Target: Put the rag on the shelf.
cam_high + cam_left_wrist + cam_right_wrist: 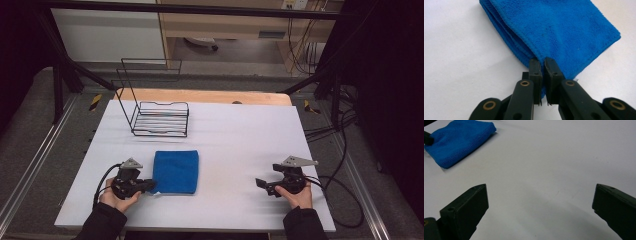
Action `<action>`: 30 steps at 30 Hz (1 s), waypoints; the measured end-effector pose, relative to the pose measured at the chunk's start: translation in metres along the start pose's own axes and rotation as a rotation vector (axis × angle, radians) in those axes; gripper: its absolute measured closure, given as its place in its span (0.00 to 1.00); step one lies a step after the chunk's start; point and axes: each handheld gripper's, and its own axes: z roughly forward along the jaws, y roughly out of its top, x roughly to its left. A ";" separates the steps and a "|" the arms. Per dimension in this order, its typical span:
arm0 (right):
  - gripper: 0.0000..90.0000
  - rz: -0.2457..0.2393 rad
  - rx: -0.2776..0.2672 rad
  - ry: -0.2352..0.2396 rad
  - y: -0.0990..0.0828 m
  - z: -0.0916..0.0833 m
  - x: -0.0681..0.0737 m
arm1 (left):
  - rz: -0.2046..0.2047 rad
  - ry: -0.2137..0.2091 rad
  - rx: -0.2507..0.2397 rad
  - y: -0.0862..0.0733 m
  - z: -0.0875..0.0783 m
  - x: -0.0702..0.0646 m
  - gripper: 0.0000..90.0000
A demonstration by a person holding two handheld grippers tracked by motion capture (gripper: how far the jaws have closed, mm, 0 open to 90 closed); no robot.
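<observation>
A folded blue cloth (175,171) lies flat on the white table (240,135), left of centre near the front. My left gripper (152,187) comes in from the cloth's left and is shut on its near left corner. In the left gripper view the two black jaws pinch the layered edge of the cloth (564,27), with the left gripper (542,61) tips almost touching. My right gripper (262,184) rests at the front right, well apart from the cloth. Its jaws stand wide open over bare table in the right gripper view (539,195), with the cloth (456,141) far off at the upper left.
A black wire rack (160,119) with a tall wire back stands at the table's rear left, behind the cloth. Cables (345,190) trail off the right edge. A wooden board (210,96) runs along the far edge.
</observation>
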 end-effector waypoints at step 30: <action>0.01 -0.007 0.003 -0.002 0.000 0.001 0.000 | 0.067 0.065 -0.064 0.023 -0.007 0.015 0.15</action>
